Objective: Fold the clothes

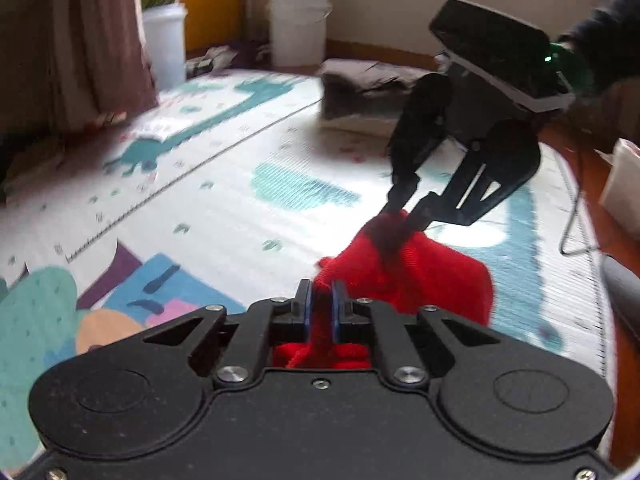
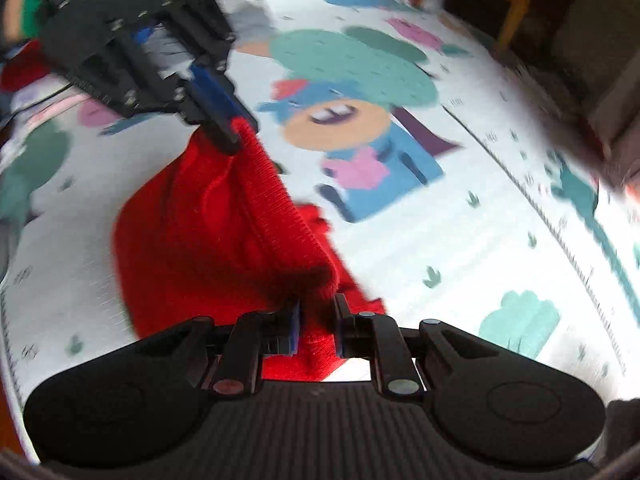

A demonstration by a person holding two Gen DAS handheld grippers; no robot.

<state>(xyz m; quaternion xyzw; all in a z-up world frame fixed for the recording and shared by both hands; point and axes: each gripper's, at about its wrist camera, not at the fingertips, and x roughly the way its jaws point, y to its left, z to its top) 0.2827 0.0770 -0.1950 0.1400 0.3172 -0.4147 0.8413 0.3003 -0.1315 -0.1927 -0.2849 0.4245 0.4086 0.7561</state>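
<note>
Far left in the left wrist view: a brown curtain [image 1: 76, 40], then a white planter [image 1: 166, 40] and a white bucket [image 1: 299, 20] against the wall, all well apart from the work. Below them, the printed play mat [image 1: 224, 200], spread across the floor. At centre, the left gripper [image 1: 320, 300], blue pads pressed together on a fold of the red knit garment [image 1: 420, 276], cloth bunched between and behind the fingers. Further right, the right gripper [image 1: 404, 210], tips pinching the far edge of the same garment, a dark sleeve [image 1: 608, 40] behind it. Beyond, near the mat's far edge, a dark pile [image 1: 360, 92], perhaps other clothing, too blurred to tell. In the right wrist view, the same hold from the other side: garment [image 2: 224, 232] slung between both grippers above the mat [image 2: 500, 208], ribbed edge stretched taut, the rest sagging below in a loose pouch. Whether opening out or closing into a fold, not settled by this. Risks, as a judgement: thick bunched knit slipping from narrow pads under tension; a pull too wide dragging the rib out of one grip; the slack middle landing crumpled or twisted if lowered unevenly; heavy motion blur hinting at speed, which would worsen each of these.
</note>
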